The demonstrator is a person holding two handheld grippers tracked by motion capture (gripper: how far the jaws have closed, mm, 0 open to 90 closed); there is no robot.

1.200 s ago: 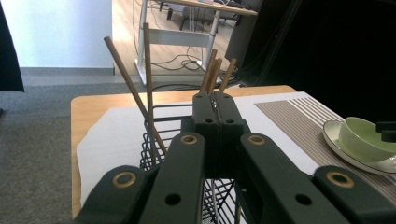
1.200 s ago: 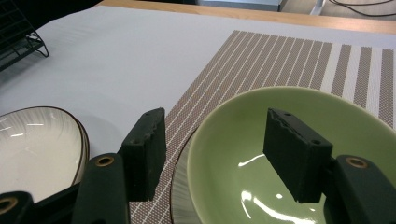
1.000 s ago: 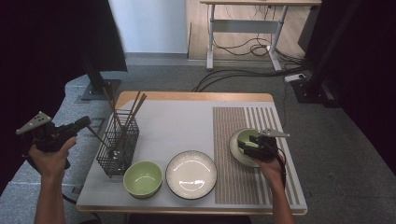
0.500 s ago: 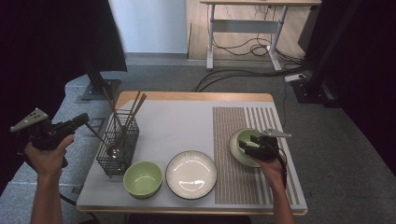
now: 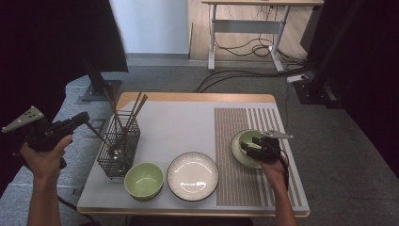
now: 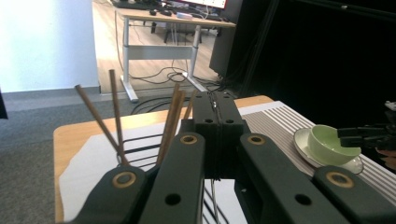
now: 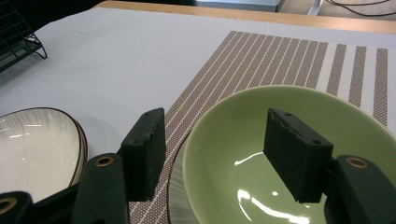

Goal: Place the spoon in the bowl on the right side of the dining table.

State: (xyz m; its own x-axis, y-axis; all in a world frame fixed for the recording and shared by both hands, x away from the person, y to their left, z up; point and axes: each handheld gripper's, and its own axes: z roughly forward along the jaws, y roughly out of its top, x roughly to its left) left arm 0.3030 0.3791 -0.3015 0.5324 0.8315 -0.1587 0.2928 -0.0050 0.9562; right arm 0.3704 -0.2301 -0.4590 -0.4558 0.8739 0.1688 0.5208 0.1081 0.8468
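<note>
Right gripper (image 5: pixel 256 147) sits at the worktop's right edge, over the striped placemat (image 5: pixel 240 141). Its jaws straddle the near rim of the green bowl (image 7: pixel 299 154): in the right gripper view one jaw stands outside the wall, the other inside over the glazed floor. Both look a shade clear of the rim, so I read it as released, not clamped; contact at the inner pad I cannot settle. The bowl rests on a small white saucer (image 5: pixel 237 155), so the coming pinch turns on the rim wall running between the jaws, bowl directly ahead of and below this hand. Left gripper (image 5: pixel 70 123) is clenched on nothing, jaws pressed together, held off the worktop's left edge and aimed right toward the wire utensil basket (image 5: pixel 120 148). That hand is well apart from the bowl; the right is plainly nearer. Chopsticks (image 6: pixel 114 112) lean up out of the basket, long axes tilted away from the person; a ladle-like handle slants inside, its head hard to make out through the mesh. Second green bowl (image 5: pixel 144 180) and striped white plate (image 5: pixel 193 175) lie along the near edge. The saucer's far side is hidden by the bowl.
</note>
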